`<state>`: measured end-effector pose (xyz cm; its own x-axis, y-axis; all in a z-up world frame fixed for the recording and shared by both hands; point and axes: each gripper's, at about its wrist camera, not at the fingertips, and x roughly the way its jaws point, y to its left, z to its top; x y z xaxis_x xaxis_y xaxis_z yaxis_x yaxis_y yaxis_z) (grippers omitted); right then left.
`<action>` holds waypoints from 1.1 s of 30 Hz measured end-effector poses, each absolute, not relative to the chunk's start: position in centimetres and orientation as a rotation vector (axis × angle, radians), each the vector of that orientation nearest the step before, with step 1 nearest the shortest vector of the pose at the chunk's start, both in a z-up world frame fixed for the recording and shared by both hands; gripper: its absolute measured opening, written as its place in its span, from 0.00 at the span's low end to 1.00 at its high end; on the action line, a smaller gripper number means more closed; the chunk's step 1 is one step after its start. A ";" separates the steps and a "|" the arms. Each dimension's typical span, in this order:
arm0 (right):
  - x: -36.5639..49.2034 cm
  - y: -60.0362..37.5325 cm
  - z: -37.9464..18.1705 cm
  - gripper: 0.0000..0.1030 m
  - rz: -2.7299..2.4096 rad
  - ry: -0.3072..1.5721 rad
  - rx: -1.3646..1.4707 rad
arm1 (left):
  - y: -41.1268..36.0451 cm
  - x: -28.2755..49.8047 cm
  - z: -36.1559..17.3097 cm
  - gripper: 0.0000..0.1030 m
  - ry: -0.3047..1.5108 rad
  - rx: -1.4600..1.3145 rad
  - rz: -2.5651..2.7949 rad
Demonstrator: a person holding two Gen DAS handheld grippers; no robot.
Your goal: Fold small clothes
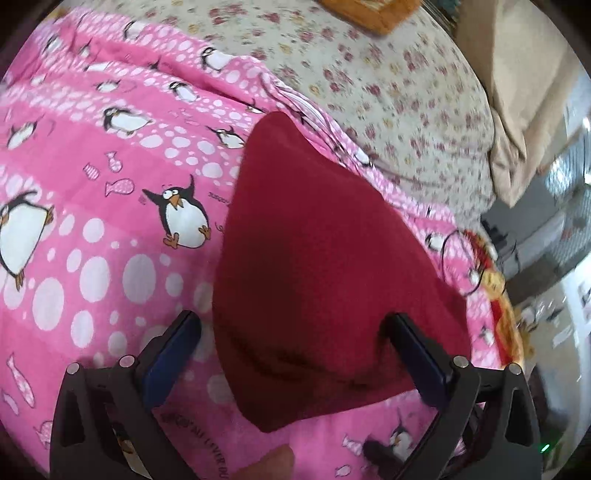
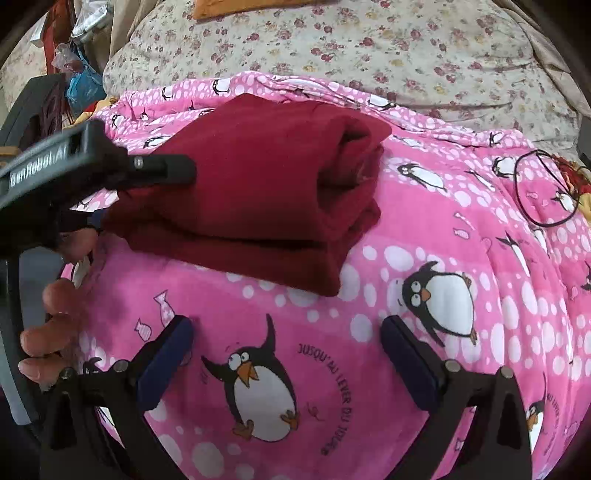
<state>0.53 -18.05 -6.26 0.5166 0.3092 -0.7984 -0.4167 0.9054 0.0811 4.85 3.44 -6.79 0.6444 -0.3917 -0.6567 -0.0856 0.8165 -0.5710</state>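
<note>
- Your left tool [image 1: 291, 332] and right tool [image 2: 286, 334] both stand spread, pinching nothing.
- The folded red garment [image 2: 258, 192] lies on the bed's pink penguin sheet [image 2: 406, 369], near its floral-side edge.
- The fold looks finished; next, probably withdraw both tools.

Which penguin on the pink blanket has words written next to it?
The big penguin between the right gripper's open fingers: curved black lettering runs beside it. The penguin further right has none.

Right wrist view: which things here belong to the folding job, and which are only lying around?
Belong to the job:
- dark red garment, folded, on the pink penguin sheet
- left gripper, open
- right gripper, open, nothing between its fingers

Lying about:
- black cord loop
- floral bedding
- orange item
- clutter beside the bed
</note>
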 end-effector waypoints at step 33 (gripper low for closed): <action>-5.7 -25.2 5.4 0.93 0.187 0.793 0.010 | -4.6 -4.1 3.8 0.88 0.806 -0.003 0.024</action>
